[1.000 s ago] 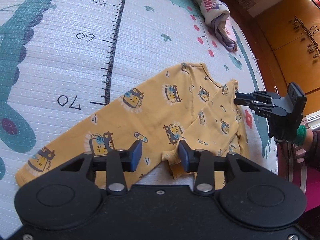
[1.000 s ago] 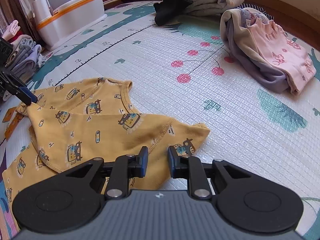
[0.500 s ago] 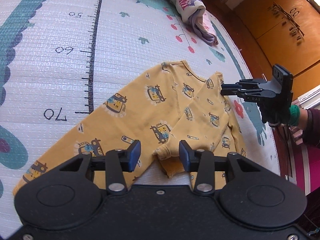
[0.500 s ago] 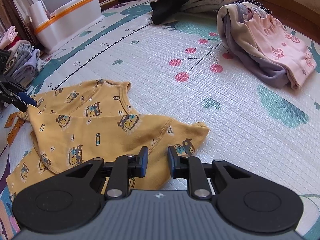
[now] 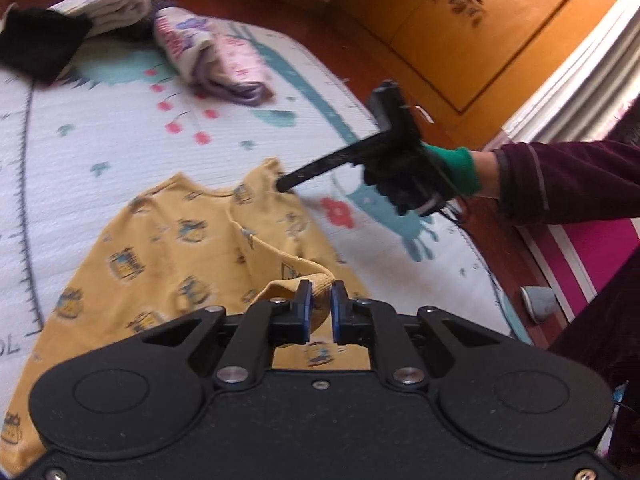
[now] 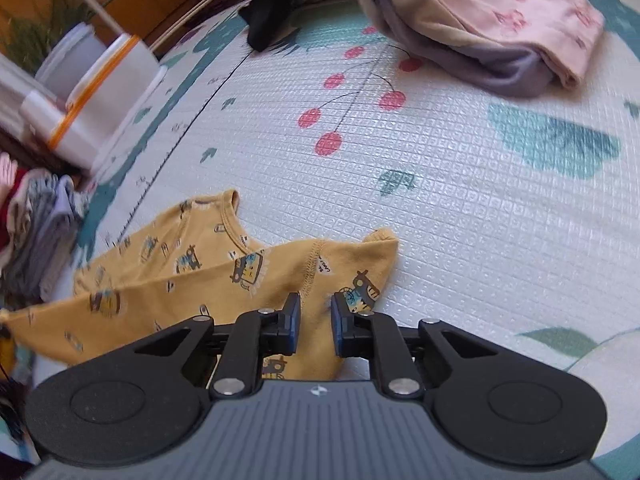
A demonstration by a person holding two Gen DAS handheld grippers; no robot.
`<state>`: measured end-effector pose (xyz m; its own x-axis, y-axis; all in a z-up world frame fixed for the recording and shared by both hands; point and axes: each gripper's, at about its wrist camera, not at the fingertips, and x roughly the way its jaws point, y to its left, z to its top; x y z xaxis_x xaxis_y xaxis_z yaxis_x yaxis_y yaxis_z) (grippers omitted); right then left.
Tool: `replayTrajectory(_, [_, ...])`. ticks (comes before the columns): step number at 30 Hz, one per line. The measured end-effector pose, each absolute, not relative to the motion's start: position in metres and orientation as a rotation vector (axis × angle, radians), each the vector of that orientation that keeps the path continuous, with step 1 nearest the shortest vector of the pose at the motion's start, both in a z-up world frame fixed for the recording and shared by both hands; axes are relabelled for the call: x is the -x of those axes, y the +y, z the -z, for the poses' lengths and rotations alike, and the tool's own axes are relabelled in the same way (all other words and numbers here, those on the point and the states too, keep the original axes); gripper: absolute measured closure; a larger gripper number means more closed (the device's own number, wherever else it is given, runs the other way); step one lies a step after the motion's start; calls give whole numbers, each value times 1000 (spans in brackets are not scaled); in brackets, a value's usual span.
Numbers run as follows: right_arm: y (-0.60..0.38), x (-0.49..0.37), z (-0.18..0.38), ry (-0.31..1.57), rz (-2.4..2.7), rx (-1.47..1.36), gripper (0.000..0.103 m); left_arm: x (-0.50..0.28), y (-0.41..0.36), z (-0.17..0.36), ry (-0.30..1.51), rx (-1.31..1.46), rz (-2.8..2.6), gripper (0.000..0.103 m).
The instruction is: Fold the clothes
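Left wrist view: the soft, light yellow cotton shirt with car prints (image 5: 168, 248) lies on the white embossed play mat (image 5: 100, 128). The left gripper (image 5: 318, 308) is closing, pinching its cuff; the right gripper (image 6: 316, 320) is closing on the shoulder fabric. Judgement: limp cloth, best gripped at seams.

White tub (image 6: 116, 92), potted plant (image 6: 36, 36)

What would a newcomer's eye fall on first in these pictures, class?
The yellow printed shirt spread on the play mat. The left claw is closing on its cuff at the lower centre, while the right claw nips the shirt's far edge. Folded pink and lilac clothes lie beyond.
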<state>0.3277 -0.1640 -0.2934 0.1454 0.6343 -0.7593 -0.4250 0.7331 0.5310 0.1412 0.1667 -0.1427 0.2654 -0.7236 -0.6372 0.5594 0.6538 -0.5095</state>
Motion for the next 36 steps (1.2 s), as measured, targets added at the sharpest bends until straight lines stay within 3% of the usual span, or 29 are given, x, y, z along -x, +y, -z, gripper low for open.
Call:
replayTrajectory(7, [-204, -335, 322, 1274, -692, -723, 65, -127, 96, 124, 977, 42, 1019, 96])
replayTrajectory(11, [-214, -336, 325, 1250, -675, -848, 54, -115, 65, 135, 994, -131, 1046, 96])
replayTrajectory(14, [-217, -338, 321, 1232, -668, -846, 53, -100, 43, 144, 984, -319, 1066, 96])
replayTrajectory(21, [-207, -343, 315, 1228, -652, -752, 58, -81, 13, 160, 976, -446, 1138, 96])
replayTrajectory(24, [-203, -341, 313, 1225, -661, -674, 72, -77, 5, 163, 971, -474, 1140, 96])
replayTrajectory(28, [-200, -339, 313, 1221, -659, -612, 80, -76, -9, 169, 979, -497, 1138, 96])
replayTrajectory(36, [-194, -337, 308, 1209, -670, -532, 82, -60, -39, 188, 1001, -599, 1157, 96])
